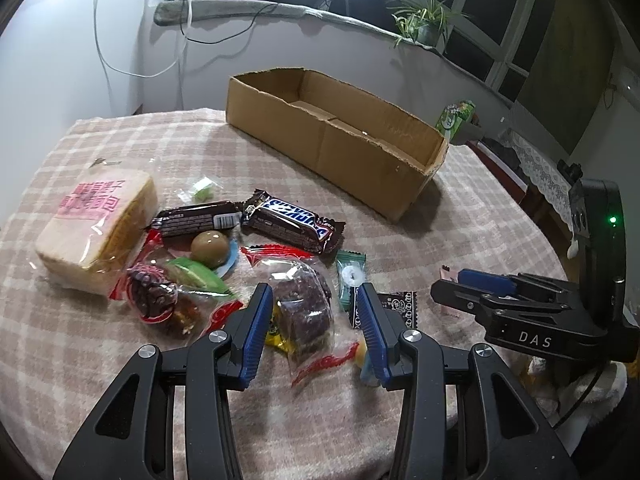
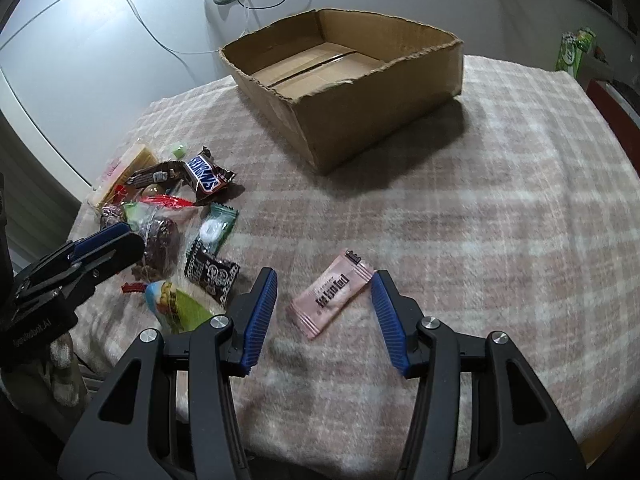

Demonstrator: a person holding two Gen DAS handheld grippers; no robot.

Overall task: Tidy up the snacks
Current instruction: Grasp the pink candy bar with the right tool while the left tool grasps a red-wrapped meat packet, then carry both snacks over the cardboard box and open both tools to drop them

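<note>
Both tongs stand wide open over the tabletop [image 2: 480, 208], neither holding anything. The right tongs [image 2: 325, 280] straddle a pink sachet [image 2: 330, 294] lying flat and apart from the pile; the left tongs [image 1: 313, 294] straddle a clear-wrapped dark cake [image 1: 306, 308] at the pile's near edge, with the Snickers [image 1: 294, 220] and bread [image 1: 94, 226] behind. The step looks like first pickups, since the box [image 2: 360, 120] beyond appears empty. Next, each would need to drop lower, close on its wrapper, then carry it to the box.
</note>
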